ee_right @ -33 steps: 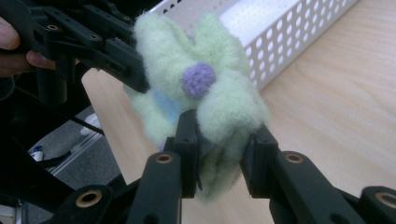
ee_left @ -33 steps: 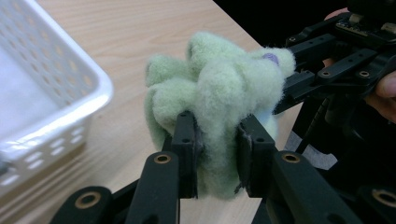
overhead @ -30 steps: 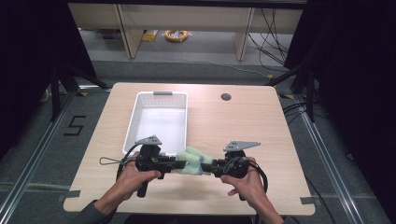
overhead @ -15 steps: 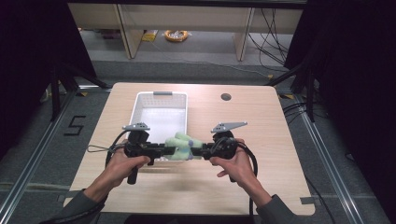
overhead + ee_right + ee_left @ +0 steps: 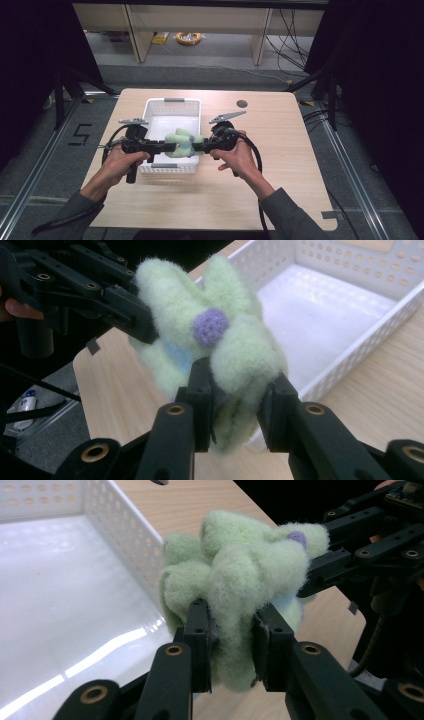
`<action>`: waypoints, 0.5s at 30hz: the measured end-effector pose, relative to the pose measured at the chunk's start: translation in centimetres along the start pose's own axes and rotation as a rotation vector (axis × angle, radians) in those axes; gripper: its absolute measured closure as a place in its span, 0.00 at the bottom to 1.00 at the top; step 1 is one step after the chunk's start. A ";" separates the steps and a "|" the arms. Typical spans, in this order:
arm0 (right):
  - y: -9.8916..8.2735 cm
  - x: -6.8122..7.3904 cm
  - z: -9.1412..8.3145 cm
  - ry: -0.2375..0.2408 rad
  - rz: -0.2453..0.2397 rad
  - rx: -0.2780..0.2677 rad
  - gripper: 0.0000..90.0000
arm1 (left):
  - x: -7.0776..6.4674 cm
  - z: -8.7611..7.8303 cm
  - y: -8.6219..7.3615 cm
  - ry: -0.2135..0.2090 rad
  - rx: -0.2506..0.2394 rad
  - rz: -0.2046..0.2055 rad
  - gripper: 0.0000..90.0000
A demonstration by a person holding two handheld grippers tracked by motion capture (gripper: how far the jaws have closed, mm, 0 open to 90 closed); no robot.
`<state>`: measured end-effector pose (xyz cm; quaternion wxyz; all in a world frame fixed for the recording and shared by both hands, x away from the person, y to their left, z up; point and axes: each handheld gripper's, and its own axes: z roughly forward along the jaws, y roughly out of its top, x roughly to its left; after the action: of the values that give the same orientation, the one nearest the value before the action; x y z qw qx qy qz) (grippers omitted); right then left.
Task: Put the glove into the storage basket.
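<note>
Light wooden table [image 5: 280, 165]: rounded corners, carries all items.
White perforated plastic basket [image 5: 172, 111]: rectangular, on the table's left-centre.
Left gripper [image 5: 167, 147]: black two-jaw tool, jaws clamped on the toy's left end.
Right gripper [image 5: 197, 147]: black two-jaw tool, jaws pinched on the toy's right end.
Pale green fuzzy plush toy [image 5: 181, 142]: purple knitted dot [image 5: 210, 325] on one side; held aloft between both grippers, above the basket's near right rim.

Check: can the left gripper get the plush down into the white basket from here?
Probably yes. The left gripper and right gripper hold the green plush over the open white basket, with nothing below it.
</note>
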<state>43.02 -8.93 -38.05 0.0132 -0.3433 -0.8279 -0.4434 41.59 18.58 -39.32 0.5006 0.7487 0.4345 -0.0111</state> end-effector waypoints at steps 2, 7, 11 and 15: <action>0.4 -0.1 0.5 0.001 0.006 0.009 0.79 | 0.6 -0.1 0.2 0.011 0.012 -0.002 0.80; 1.4 -0.5 2.1 -0.008 0.012 0.027 0.79 | 1.9 -0.1 0.5 0.030 0.022 -0.019 0.80; 2.0 -0.8 3.2 -0.012 0.012 0.042 0.79 | 2.8 -0.2 0.5 0.047 0.027 -0.033 0.80; 2.3 -1.3 4.6 -0.010 0.022 0.063 0.79 | 3.8 0.0 0.4 0.064 0.047 -0.043 0.80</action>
<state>46.59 -5.38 -39.57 0.0247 -0.3542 -0.8376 -0.4152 44.21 20.96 -40.70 0.4684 0.7507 0.4659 -0.0081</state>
